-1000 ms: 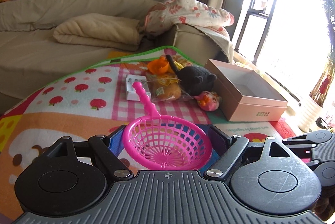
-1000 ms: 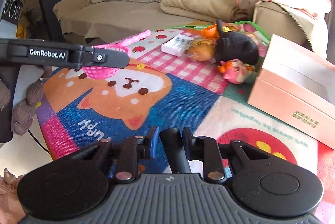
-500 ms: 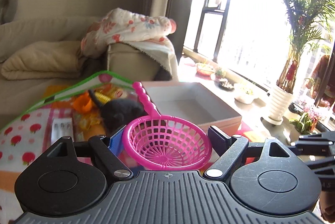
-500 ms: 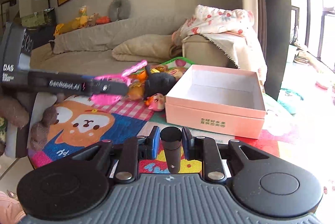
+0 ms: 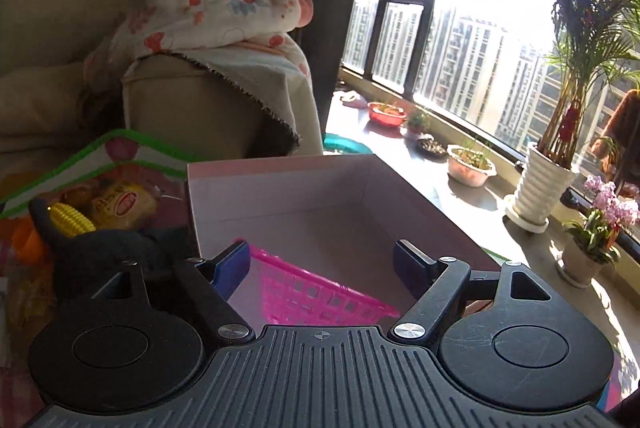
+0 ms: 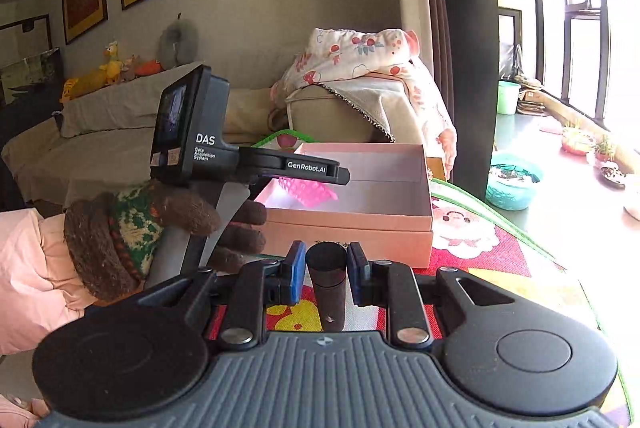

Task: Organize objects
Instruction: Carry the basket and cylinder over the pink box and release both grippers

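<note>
My left gripper point(image 5: 320, 260) hovers over the open pink box point(image 5: 280, 164), and its jaws are closing. The pink plastic basket point(image 5: 320, 292) lies tilted below and between the fingers, inside the box. Its rim sits by the left pad, well apart from the right pad. In the right wrist view the left gripper point(image 6: 340, 174), held by a gloved hand point(image 6: 172, 216), hangs above the basket point(image 6: 306, 190) at the left end of the box point(image 6: 360, 228). My right gripper point(image 6: 326, 260) is shut on a black cylinder point(image 6: 328, 292) in front of the box.
Left of the box lies a toy pile: black plush point(image 5: 104, 256), yellow corn point(image 5: 70, 222), snack packet point(image 5: 124, 202). Behind stands a sofa arm with a floral blanket point(image 5: 208, 24). Potted plants point(image 5: 536, 188) line the window sill. A teal basin point(image 6: 512, 188) sits beyond the play mat point(image 6: 472, 240).
My left gripper swung right from over the mat to over the box. The basket, level between the pads before, has tipped and dropped low. My right gripper rose and turned toward the box.
</note>
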`<state>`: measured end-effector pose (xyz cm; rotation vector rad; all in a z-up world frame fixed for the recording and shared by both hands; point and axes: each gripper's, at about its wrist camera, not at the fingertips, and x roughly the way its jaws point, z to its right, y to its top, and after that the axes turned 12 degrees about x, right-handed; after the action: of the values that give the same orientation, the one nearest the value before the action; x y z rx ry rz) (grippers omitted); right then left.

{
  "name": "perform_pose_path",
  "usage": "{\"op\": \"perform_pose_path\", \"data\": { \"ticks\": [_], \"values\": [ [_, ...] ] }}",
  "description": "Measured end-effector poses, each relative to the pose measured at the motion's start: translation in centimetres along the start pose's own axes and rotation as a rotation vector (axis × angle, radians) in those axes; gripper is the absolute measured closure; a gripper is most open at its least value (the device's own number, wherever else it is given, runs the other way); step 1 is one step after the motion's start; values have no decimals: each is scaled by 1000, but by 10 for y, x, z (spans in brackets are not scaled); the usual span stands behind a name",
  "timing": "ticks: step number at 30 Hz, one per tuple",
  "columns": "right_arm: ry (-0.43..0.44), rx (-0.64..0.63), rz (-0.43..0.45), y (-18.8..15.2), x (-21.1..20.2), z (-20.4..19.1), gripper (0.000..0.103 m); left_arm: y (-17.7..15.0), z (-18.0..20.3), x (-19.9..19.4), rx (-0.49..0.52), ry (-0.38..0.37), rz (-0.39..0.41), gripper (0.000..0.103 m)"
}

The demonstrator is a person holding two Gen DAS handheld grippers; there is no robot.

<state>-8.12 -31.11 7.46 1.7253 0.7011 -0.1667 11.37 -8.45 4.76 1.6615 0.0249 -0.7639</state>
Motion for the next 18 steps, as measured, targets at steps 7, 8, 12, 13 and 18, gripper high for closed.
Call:
{"op": "perform_pose_path", "data": {
  "ticks": [7,8,12,13,18],
  "values": [
    [19,40,57,44,16,0,81,-4,-30,-65,-15,50,188,21],
    [23,45,60,55,21,-1,81,-6,-38,-72,-48,51,194,21],
    [-2,86,40,104,64,-2,79,-26,-68,-94,-188,55,154,21],
    [-14,91,34,114,78,-1,74,-32,-72,-98,-202,60,134,21],
    [-125,116,43,128,127,7,21,-72,-90,-117,-177,108,12,21]
  ]
}}
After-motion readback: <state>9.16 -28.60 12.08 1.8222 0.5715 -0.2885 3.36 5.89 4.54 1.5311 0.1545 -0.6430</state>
